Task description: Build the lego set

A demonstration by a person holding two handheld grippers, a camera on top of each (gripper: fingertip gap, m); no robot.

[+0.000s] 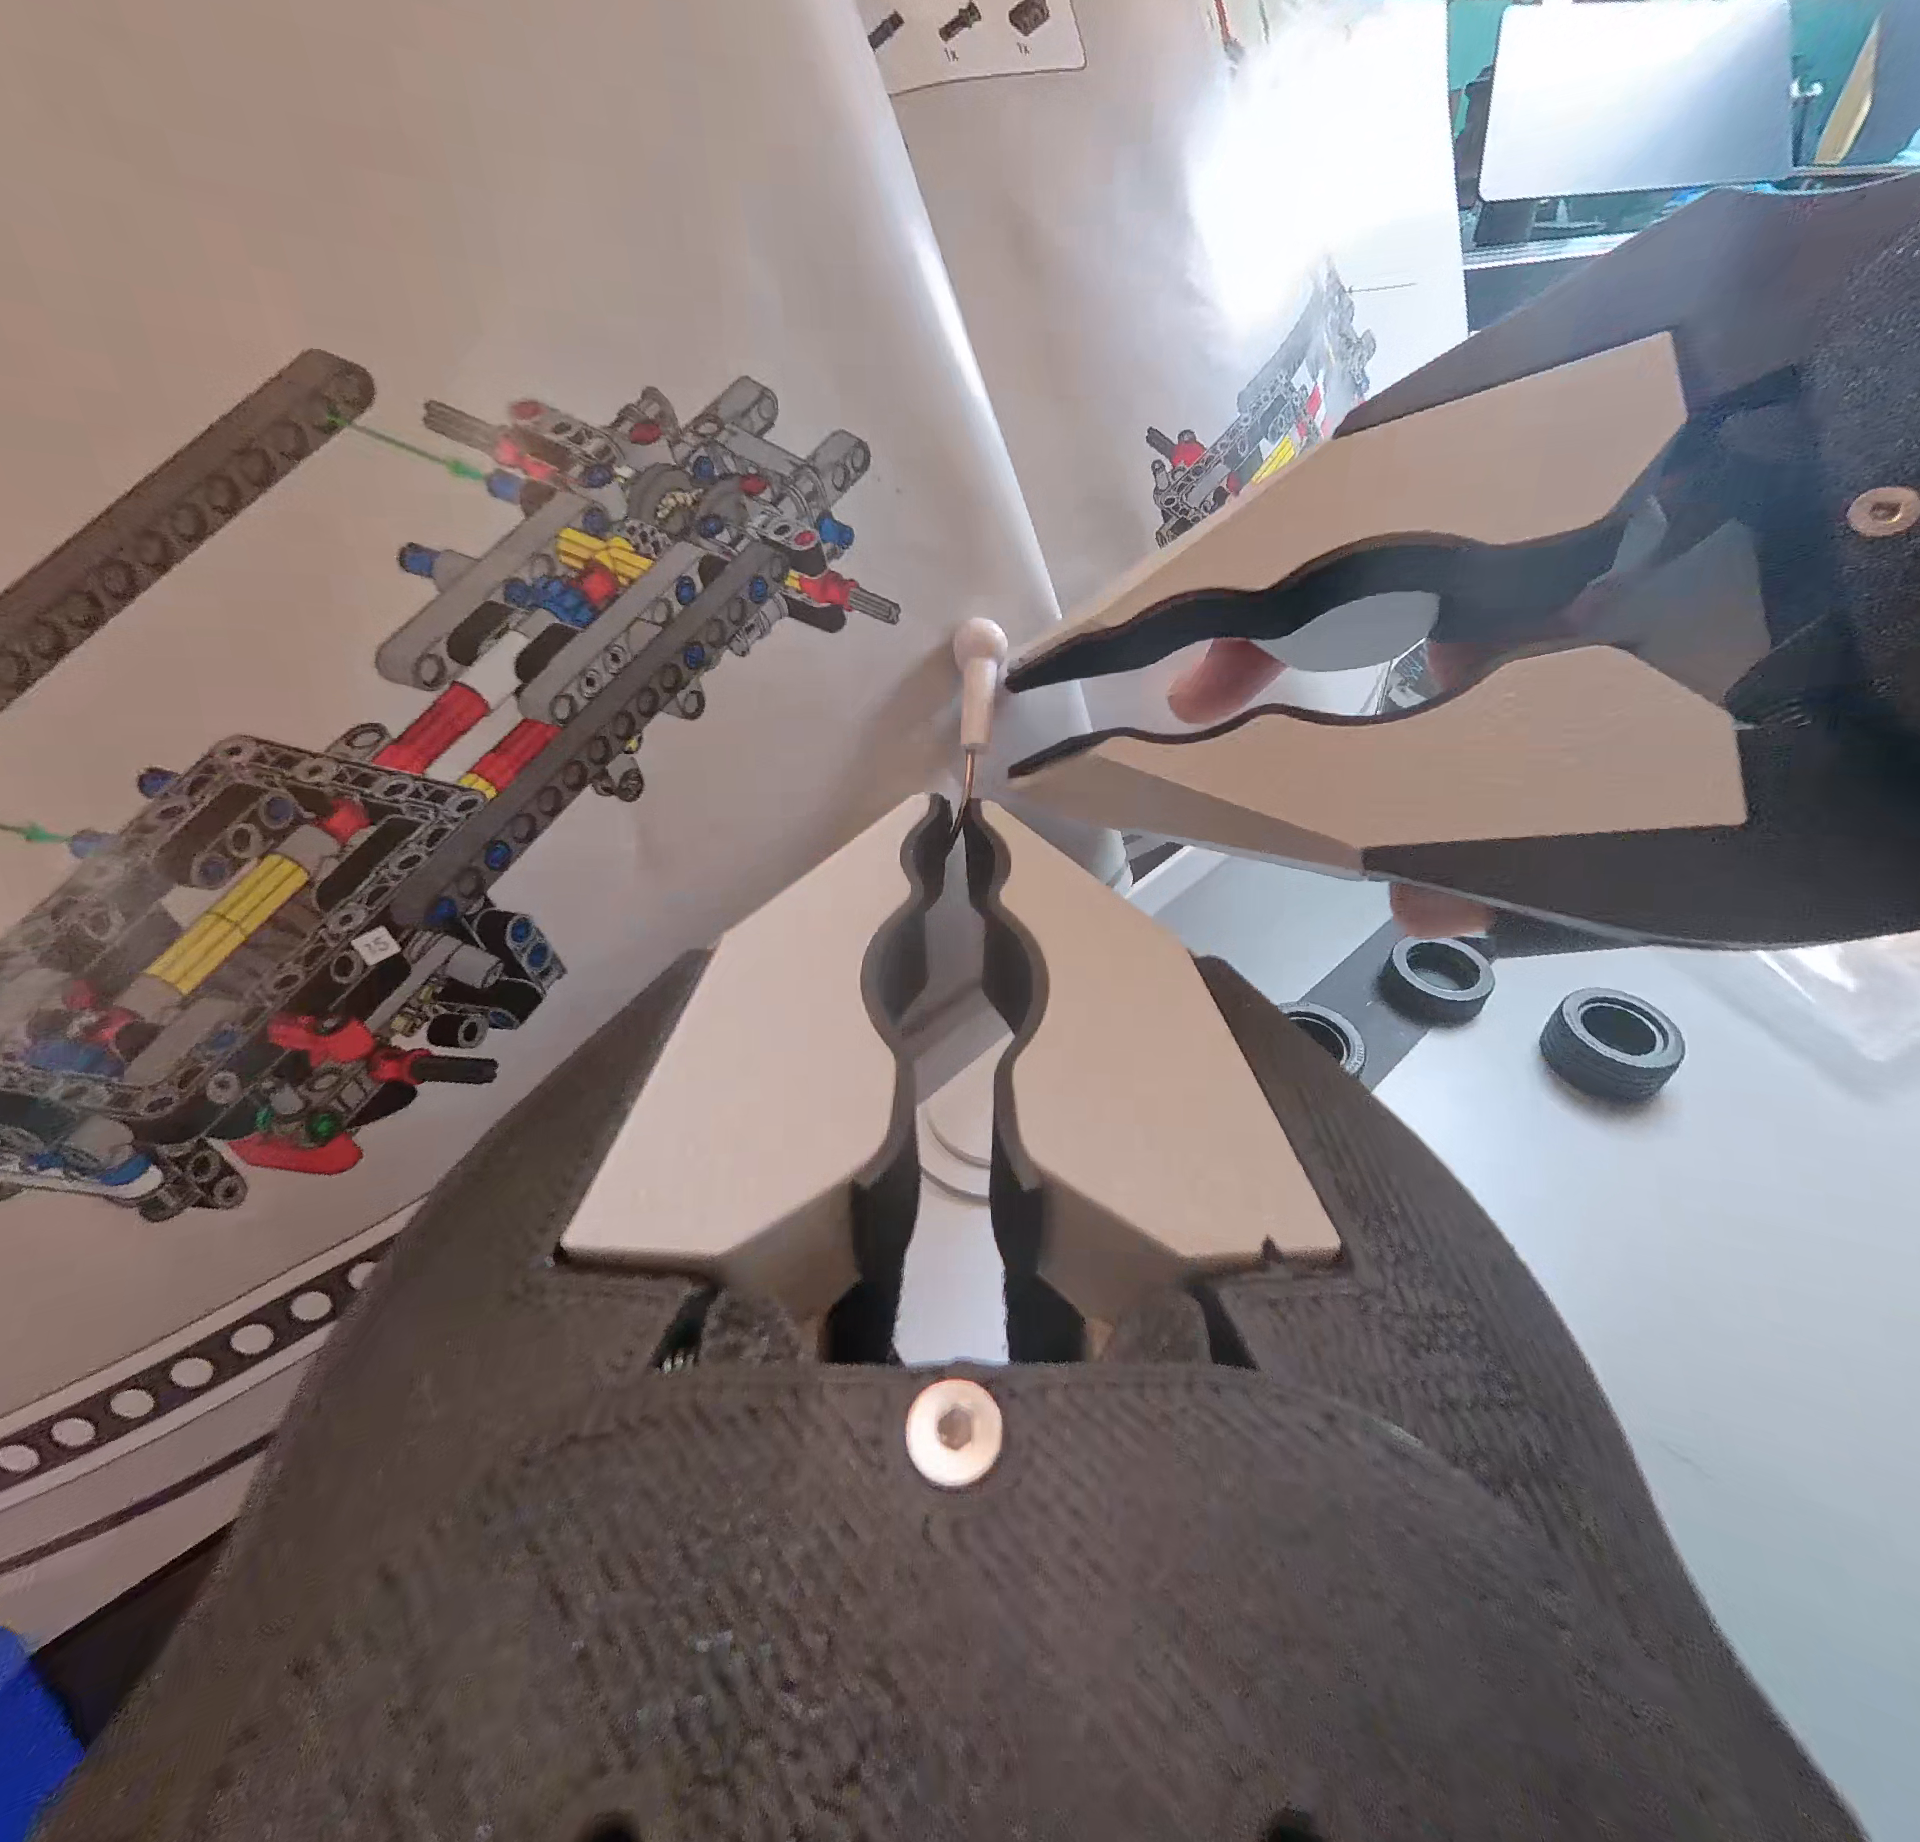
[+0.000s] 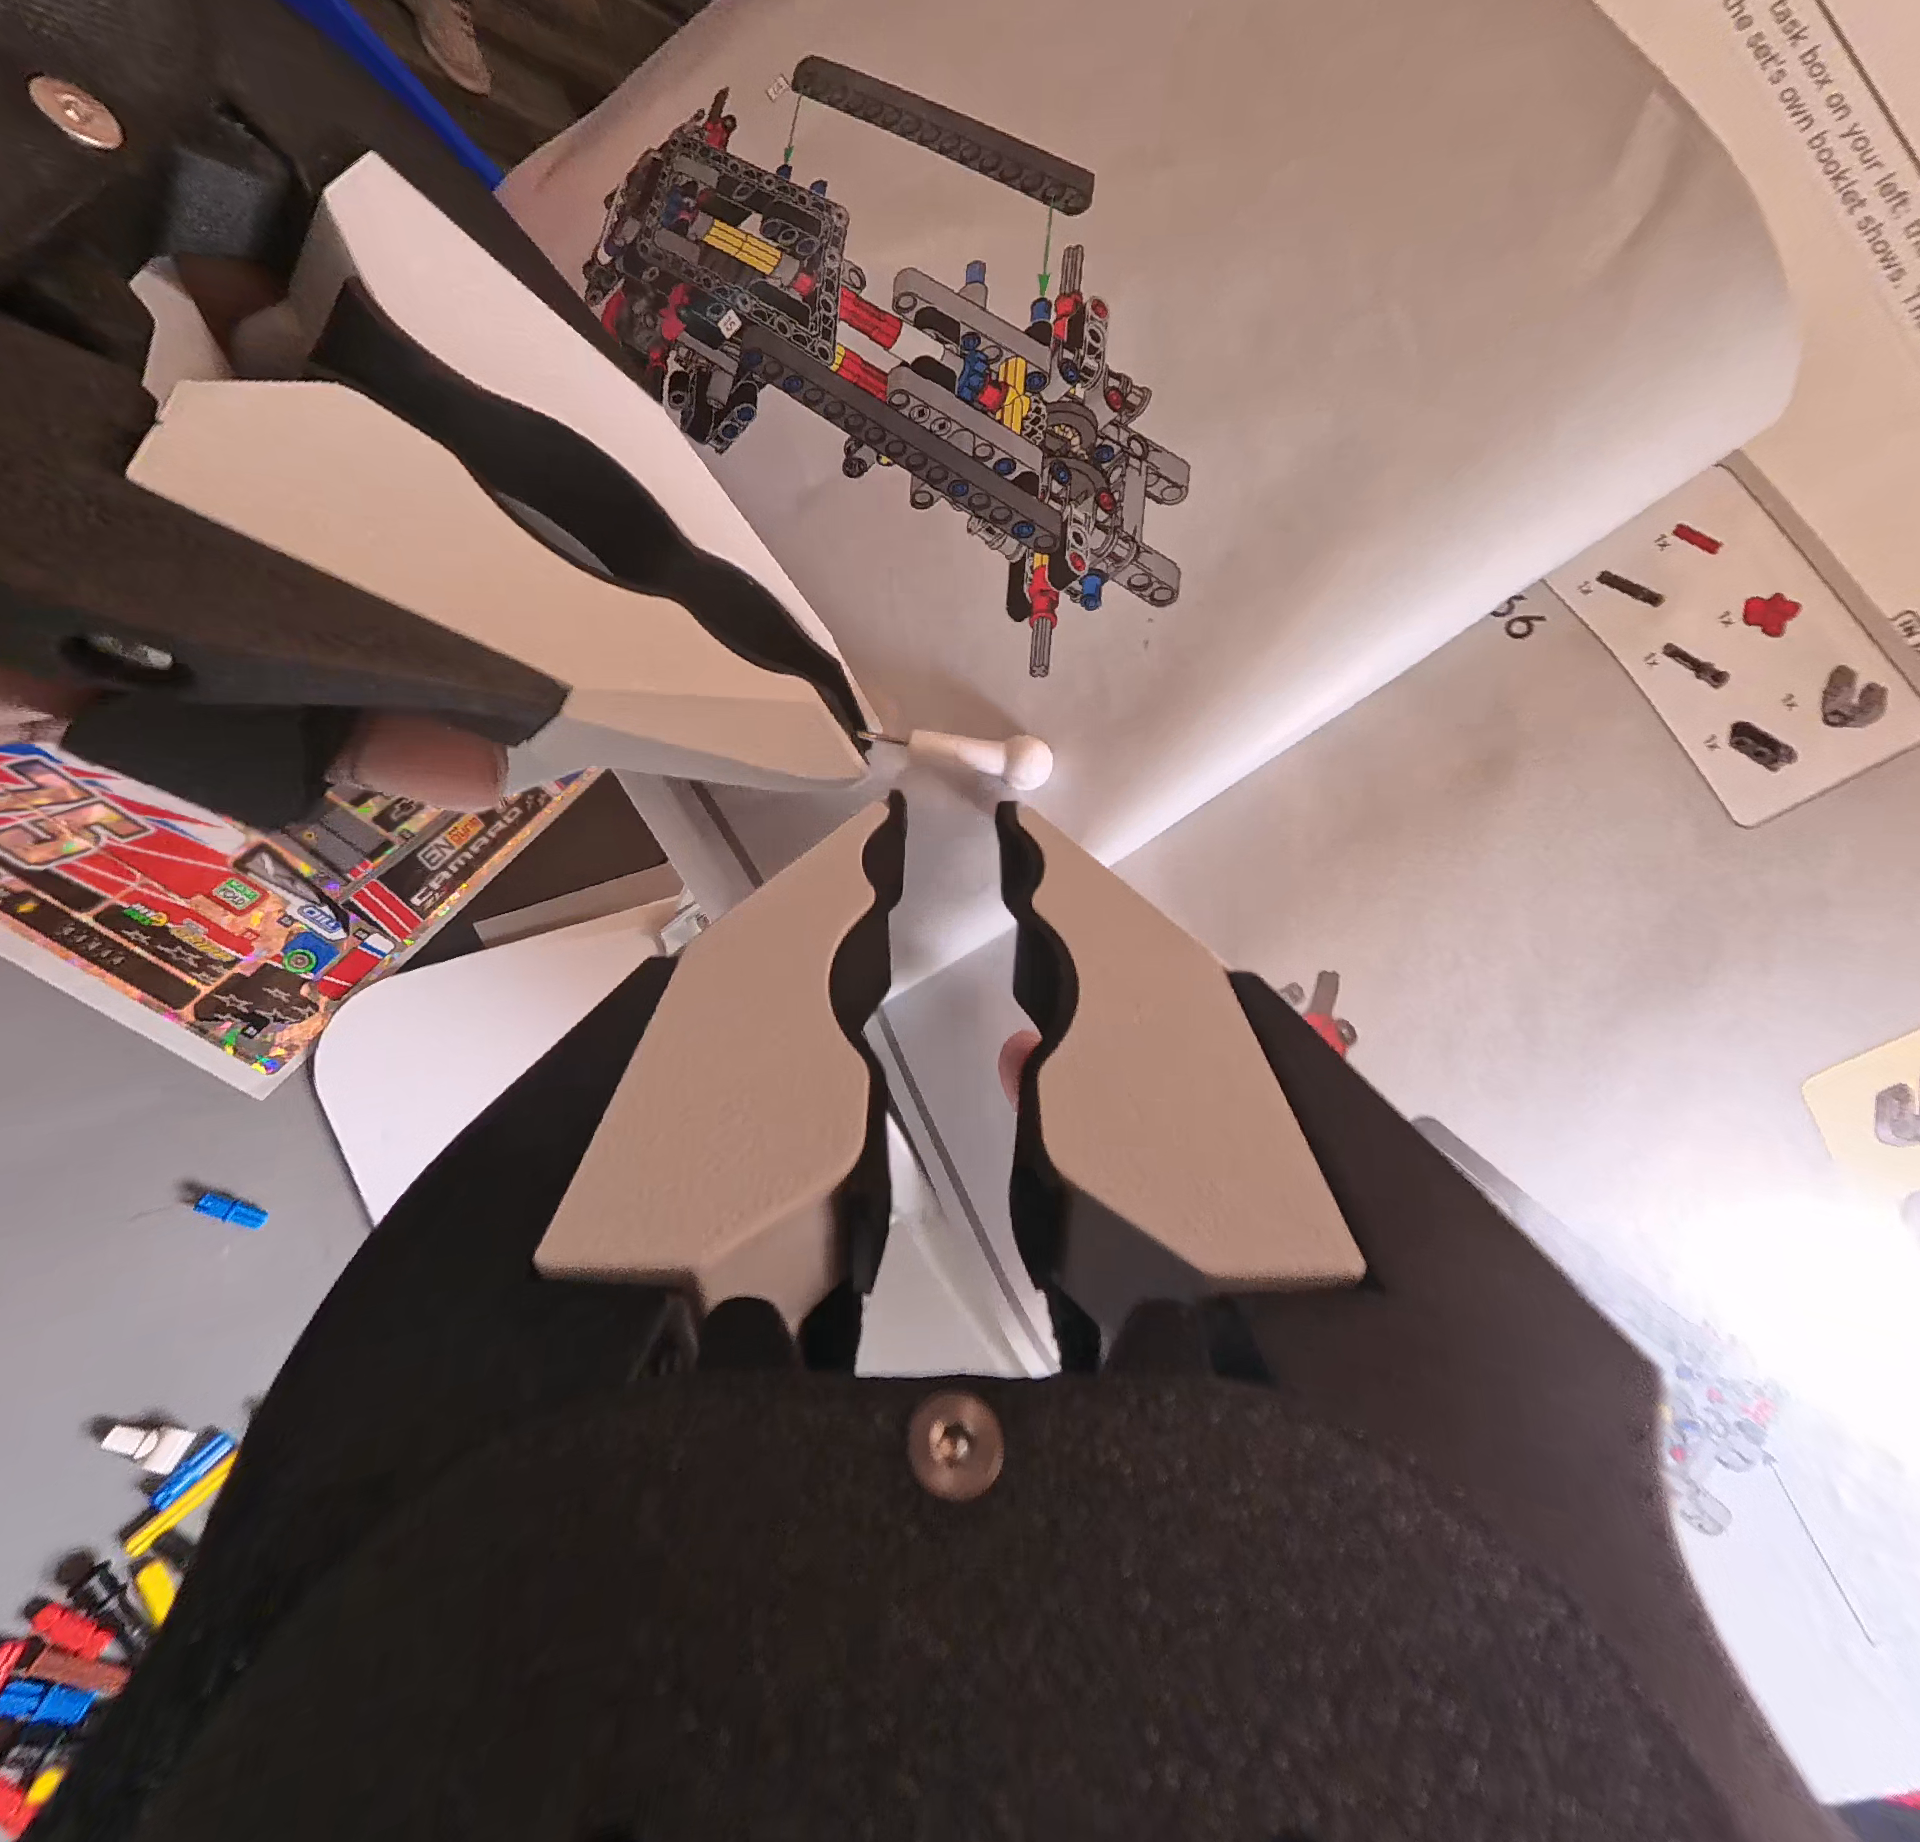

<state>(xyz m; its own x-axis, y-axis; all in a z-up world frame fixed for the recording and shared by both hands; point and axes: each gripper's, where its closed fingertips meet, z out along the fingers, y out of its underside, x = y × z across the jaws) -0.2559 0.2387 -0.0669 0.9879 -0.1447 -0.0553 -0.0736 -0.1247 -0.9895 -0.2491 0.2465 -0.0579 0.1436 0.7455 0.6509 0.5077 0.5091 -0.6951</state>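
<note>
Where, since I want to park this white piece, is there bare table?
Bare table lies right of and below the black tyres. It is also free between the sticker sheet and the blue pin. Crowded: the loose-parts heap and the booklet.

Two grippers [image 1: 951, 816] [image 2: 951, 805] are showing, with one white pin [image 1: 979, 686], one open booklet [image 1: 520, 182], three black tyres [image 1: 1610, 1044] and one sticker sheet [image 2: 208, 919].

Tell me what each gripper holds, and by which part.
The left gripper pinches the thin dark stem end of a small white ball-tipped pin. The right gripper is open beside the pin's white end, holding nothing.
</note>
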